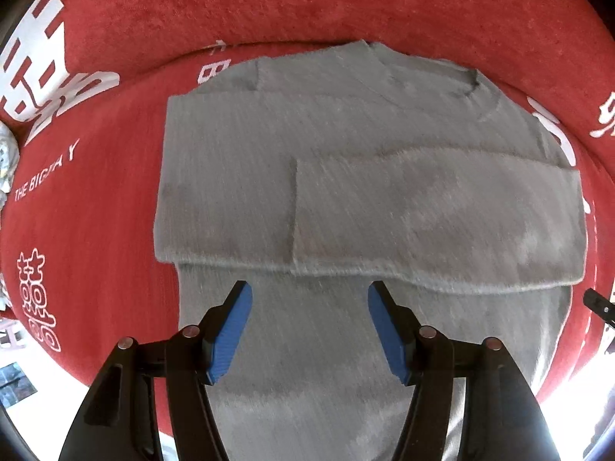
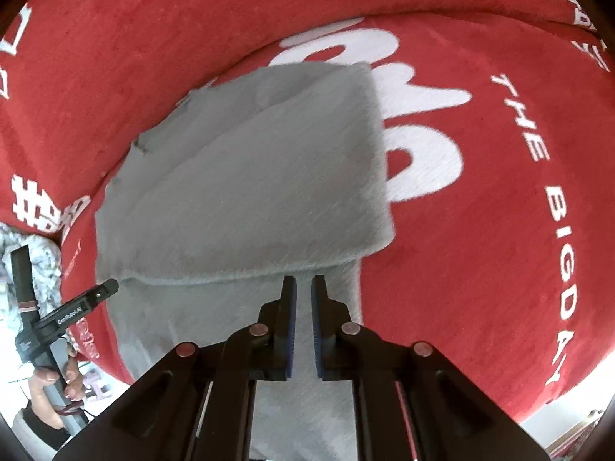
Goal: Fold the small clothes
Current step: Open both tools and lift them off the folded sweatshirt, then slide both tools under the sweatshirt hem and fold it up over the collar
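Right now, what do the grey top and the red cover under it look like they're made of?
Grey top: looks like a soft knit, maybe wool or fleece; matte, slightly fuzzy edges, thick folds. Red cover: looks like short-pile plush or velvety cloth; brushed streaks in the nap, white printed lettering. The exact fibre of either can't be told.

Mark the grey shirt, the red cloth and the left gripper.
grey shirt (image 1: 346, 134), left wrist view, chest below the collar.
red cloth (image 1: 307, 4), left wrist view, bare part above the shirt.
left gripper (image 1: 309, 326), left wrist view, midway between blue pads.
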Demonstrator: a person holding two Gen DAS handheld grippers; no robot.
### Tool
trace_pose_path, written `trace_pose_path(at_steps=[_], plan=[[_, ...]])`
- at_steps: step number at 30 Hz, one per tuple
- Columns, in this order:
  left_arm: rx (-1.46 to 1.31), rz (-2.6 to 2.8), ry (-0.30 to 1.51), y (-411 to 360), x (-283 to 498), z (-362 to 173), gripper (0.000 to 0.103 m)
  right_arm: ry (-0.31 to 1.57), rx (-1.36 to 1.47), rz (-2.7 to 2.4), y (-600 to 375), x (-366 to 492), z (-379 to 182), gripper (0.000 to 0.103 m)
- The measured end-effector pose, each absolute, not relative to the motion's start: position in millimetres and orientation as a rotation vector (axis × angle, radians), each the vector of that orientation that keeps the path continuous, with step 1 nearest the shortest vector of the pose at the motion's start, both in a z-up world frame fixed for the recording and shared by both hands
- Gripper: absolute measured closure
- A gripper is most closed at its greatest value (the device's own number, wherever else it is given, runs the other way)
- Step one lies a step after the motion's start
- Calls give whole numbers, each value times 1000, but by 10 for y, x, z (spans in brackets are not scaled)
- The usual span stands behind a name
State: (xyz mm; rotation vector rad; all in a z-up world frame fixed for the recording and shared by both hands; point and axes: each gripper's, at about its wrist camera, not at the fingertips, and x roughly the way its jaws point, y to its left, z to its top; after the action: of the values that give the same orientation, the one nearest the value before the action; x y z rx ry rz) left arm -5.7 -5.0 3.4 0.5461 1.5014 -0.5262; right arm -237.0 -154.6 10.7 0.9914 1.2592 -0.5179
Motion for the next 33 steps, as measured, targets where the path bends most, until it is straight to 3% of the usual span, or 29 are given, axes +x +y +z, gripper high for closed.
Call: trace_pose_path(at_steps=[3, 9, 21, 23, 27, 32, 33], plan=[[555, -523, 1512, -15, -179, 65, 39, 1271, 1011, -496, -1470, -2362, 101, 91], [558, -514, 1524, 77, -371, 96, 39, 1287, 1036, -464, -1368, -2384, 88, 69], [536, -476, 1557, 193, -689, 105, 38, 1321, 1023, -389, -1235, -2346, 37, 54], [540, -466, 1551, 211, -727, 119, 3, 1319, 1015, -385, -1215, -2342, 58, 49], [564, -471, 1510, 230, -805, 180, 0, 1313, 1007, -383, -1171, -2335, 79, 47], [575, -487, 1508, 319, -808, 119, 0, 1314, 1005, -386, -1060, -2359, 80, 39], [573, -489, 1506, 338, -813, 116, 0, 1313, 1004, -386, -1034, -2364, 78, 33]])
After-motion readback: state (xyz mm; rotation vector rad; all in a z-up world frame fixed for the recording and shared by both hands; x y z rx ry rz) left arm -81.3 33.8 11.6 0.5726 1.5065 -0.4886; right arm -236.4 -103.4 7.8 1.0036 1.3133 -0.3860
